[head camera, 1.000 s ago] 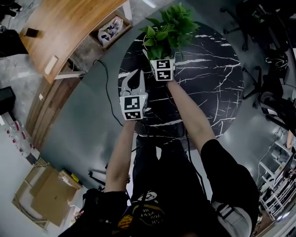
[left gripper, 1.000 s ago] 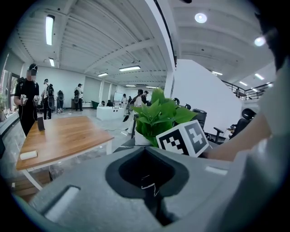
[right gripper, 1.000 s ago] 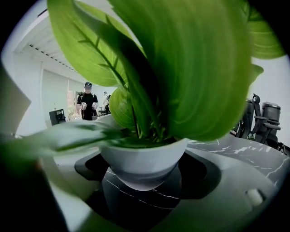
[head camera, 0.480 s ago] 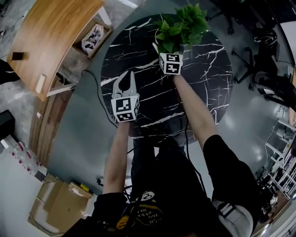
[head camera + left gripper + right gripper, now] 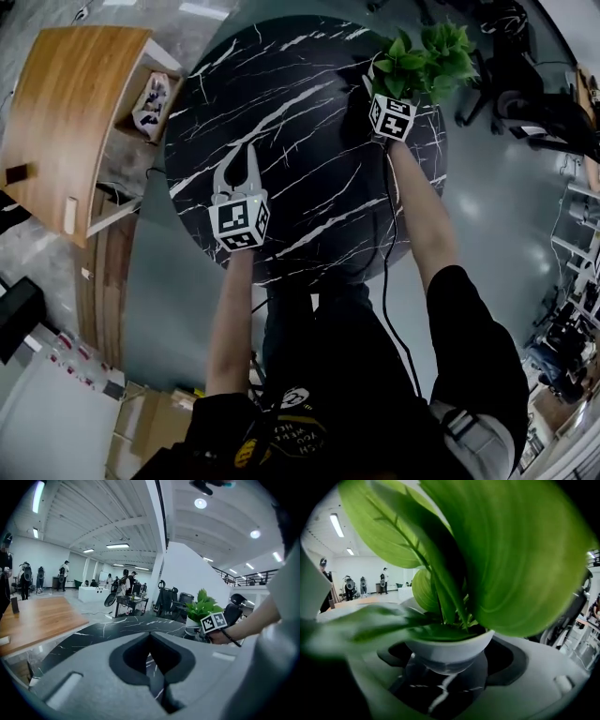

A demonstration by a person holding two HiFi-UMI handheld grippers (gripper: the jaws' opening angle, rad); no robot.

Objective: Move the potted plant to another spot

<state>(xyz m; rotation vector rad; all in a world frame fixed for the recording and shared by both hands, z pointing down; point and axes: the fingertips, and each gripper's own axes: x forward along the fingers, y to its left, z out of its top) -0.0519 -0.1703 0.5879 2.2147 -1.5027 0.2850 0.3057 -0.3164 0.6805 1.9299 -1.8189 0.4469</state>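
Observation:
The potted plant (image 5: 422, 66), green leaves in a white bowl-shaped pot (image 5: 450, 651), is at the far right rim of the round black marble table (image 5: 300, 141). My right gripper (image 5: 386, 91) is shut on the pot, its jaws on either side of the bowl. The pot's underside mirrors in the marble just below; I cannot tell if it touches. My left gripper (image 5: 244, 152) hovers over the table's left part, shut with nothing in it (image 5: 150, 634). From the left gripper view the plant (image 5: 202, 609) shows to the right.
A curved wooden desk (image 5: 66, 122) and an open box of items (image 5: 150, 98) stand left of the table. Office chairs (image 5: 525, 84) crowd the right side near the plant. Cardboard boxes (image 5: 159, 422) lie on the floor at lower left. People stand far off.
My right gripper has carried the plant from the table's far middle to its far right rim. The left gripper stays shut over the left part.

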